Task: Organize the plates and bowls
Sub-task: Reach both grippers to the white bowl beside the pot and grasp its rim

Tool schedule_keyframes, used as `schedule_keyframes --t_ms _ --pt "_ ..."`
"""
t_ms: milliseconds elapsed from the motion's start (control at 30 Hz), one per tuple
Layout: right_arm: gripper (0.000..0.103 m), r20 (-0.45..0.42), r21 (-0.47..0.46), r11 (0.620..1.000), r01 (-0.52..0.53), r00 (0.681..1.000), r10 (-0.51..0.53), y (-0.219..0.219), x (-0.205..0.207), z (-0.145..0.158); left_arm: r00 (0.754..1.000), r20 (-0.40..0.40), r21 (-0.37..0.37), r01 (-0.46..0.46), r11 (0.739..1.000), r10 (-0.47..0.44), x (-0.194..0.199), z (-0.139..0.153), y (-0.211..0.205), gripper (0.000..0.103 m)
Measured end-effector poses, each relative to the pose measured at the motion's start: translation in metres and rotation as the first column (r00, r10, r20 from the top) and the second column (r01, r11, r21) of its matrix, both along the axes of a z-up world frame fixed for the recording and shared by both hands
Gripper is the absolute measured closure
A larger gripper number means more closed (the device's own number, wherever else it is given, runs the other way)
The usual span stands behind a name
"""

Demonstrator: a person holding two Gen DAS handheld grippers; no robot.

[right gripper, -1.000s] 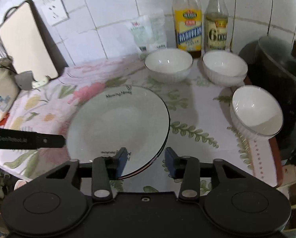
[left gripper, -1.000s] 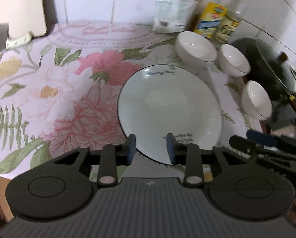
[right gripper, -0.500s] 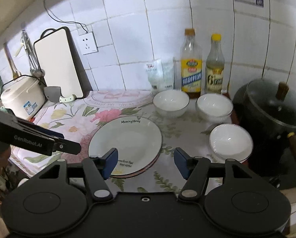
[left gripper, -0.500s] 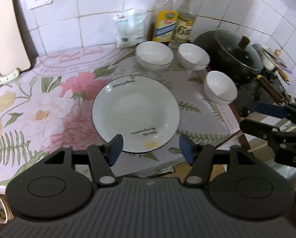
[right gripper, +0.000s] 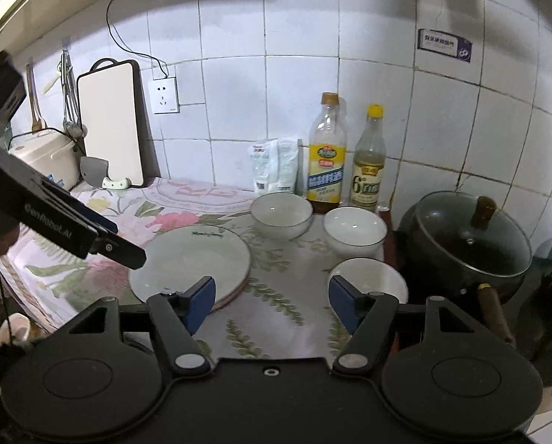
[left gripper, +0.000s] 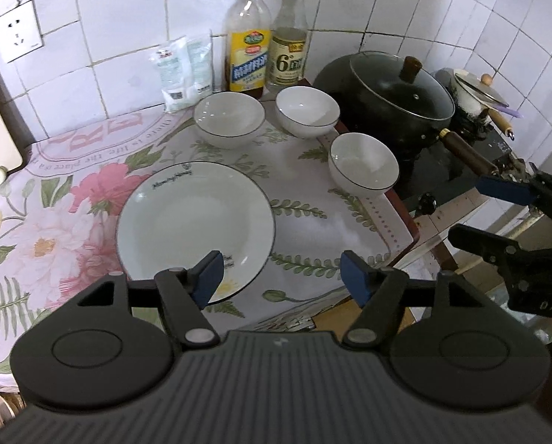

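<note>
White ceramic plate (left gripper: 196, 218) sat flat on the floral tablecloth (left gripper: 53, 229), its near rim showing just behind the left finger of the left gripper (left gripper: 281, 275), which was spread wide and held nothing; most of the plate lay far-left of the gap between the fingers. Three white bowls were apart from each other and from both grippers: far-left bowl (left gripper: 229, 119), far-right bowl (left gripper: 307, 111), and near-right bowl (left gripper: 364, 164) close to the table's right edge. Right gripper (right gripper: 272, 301) was also wide apart and empty; in its view the plate (right gripper: 190, 259) sat behind its left finger and the near-right bowl (right gripper: 368, 277) just behind its right finger, bare cloth in the gap. Two bottles (left gripper: 248, 42) and a white packet (left gripper: 185, 68) stood against the tiled wall behind the bowls; black lidded pot (left gripper: 390, 100) on the right. Right-wrist view alone showed a pinkish edge under the plate's near-right rim, possibly a second plate, can't confirm; also a rice cooker (right gripper: 46, 157) and wall socket (right gripper: 163, 95) far left. Left-wrist view alone showed the plate's printed lettering clearly and the table's near-right corner.
</note>
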State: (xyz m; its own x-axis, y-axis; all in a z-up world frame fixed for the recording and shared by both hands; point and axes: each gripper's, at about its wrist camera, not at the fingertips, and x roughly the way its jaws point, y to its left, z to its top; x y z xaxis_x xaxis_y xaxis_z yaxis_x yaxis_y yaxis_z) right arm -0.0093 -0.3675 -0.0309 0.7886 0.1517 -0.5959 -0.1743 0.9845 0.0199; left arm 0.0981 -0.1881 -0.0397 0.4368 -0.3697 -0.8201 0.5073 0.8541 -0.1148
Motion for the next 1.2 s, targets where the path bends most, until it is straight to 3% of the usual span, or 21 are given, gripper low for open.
schedule_keyframes --t_ms 200,367,600,900,1100,1200 --pt "0.028 0.011 -0.016 1.000 0.005 1.000 -0.005 -0.022 -0.001 -0.019 0.999 0.034 -0.067 0.004 0.998 -0.002 0.006 -0.012 -0.022 0.034" --pt "0.027 -0.013 0.086 0.993 0.084 0.996 -0.083 -0.045 0.014 -0.041 0.999 0.038 -0.142 -0.017 0.990 0.022 0.021 -0.029 -0.037 0.034" --pt "0.027 0.044 0.256 0.948 0.189 0.977 -0.207 -0.072 0.039 -0.081 0.997 0.032 -0.163 -0.062 0.985 0.068 0.048 -0.070 -0.064 0.036" --pt "0.027 -0.060 0.332 0.877 0.347 0.936 -0.348 -0.104 0.084 -0.134 0.991 -0.026 -0.301 -0.132 0.944 0.130 0.081 -0.118 -0.102 0.037" --pt "0.032 -0.121 0.363 0.827 0.430 0.901 -0.415 -0.109 0.103 -0.157 0.992 -0.023 -0.245 -0.123 0.962 0.121 0.098 -0.133 -0.131 0.043" --pt "0.045 -0.136 0.361 0.806 0.469 0.882 -0.452 -0.111 0.106 -0.162 0.989 -0.064 -0.218 -0.146 0.965 0.135 0.109 -0.142 -0.139 0.050"
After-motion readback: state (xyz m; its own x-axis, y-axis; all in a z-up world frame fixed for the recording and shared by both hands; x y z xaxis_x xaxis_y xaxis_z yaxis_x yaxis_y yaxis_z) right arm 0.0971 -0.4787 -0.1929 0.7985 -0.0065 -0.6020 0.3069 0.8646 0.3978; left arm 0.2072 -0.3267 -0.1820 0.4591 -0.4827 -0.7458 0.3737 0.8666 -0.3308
